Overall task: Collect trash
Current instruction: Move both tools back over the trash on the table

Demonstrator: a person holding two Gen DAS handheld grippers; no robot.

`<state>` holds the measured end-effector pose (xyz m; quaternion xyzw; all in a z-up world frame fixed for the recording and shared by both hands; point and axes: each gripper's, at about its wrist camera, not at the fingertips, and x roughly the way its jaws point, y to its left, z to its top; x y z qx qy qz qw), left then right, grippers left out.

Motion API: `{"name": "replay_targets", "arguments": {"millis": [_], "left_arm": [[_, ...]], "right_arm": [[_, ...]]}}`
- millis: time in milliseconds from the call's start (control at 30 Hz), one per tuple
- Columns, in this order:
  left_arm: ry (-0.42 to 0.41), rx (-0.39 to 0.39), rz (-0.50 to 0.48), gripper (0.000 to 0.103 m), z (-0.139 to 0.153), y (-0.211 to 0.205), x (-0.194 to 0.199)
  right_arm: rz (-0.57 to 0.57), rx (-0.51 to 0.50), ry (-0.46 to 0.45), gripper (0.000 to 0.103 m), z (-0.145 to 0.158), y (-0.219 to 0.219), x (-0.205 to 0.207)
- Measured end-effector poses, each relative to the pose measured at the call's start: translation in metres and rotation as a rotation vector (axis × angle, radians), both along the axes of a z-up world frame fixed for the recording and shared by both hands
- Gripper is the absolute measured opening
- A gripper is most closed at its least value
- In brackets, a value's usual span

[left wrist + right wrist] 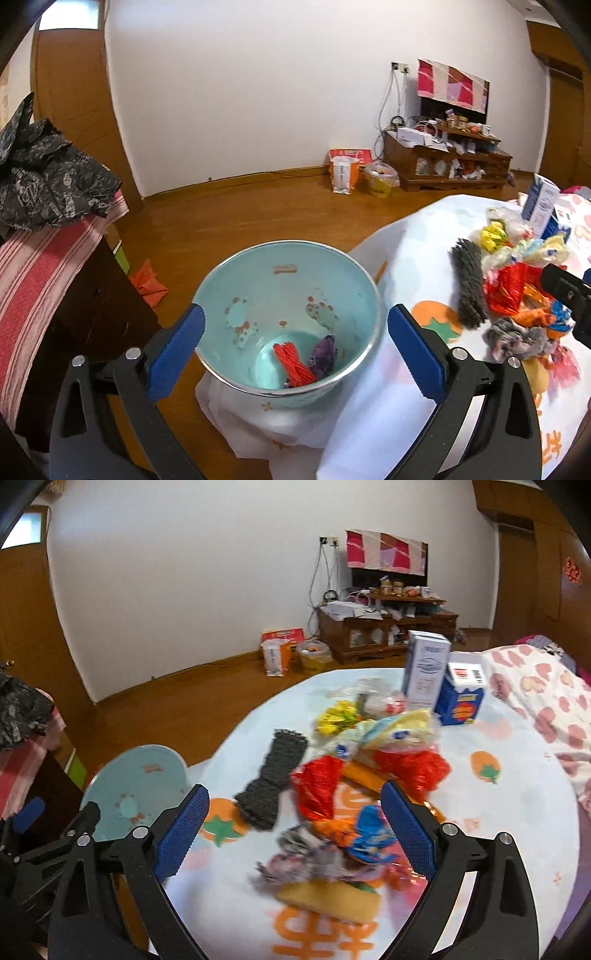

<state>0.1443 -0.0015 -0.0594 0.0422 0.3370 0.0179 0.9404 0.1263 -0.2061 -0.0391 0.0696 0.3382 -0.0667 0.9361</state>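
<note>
Bin (284, 317) is sited just beside the table (517, 812) edge for short drops; two wrappers lie inside. Left gripper (295, 350) is spread wide around its rim. Right gripper (295, 834) is held wide, empty, above the trash pile (351, 812).

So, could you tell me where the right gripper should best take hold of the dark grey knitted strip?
Probably at the narrow waist of the dark grey knitted strip, from above, fingers across its width. It lies flat, apart from the wrapper pile, and pinches in there.
</note>
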Motion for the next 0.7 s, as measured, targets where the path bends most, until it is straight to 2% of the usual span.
{"name": "replay_targets", "arguments": {"millis": [700], "left_arm": [[0.008, 0.057, -0.105, 0.097, 0.002, -0.051, -0.018]], "right_arm": [[-0.075, 0.018, 0.012, 0.092, -0.003, -0.041, -0.031]]}}
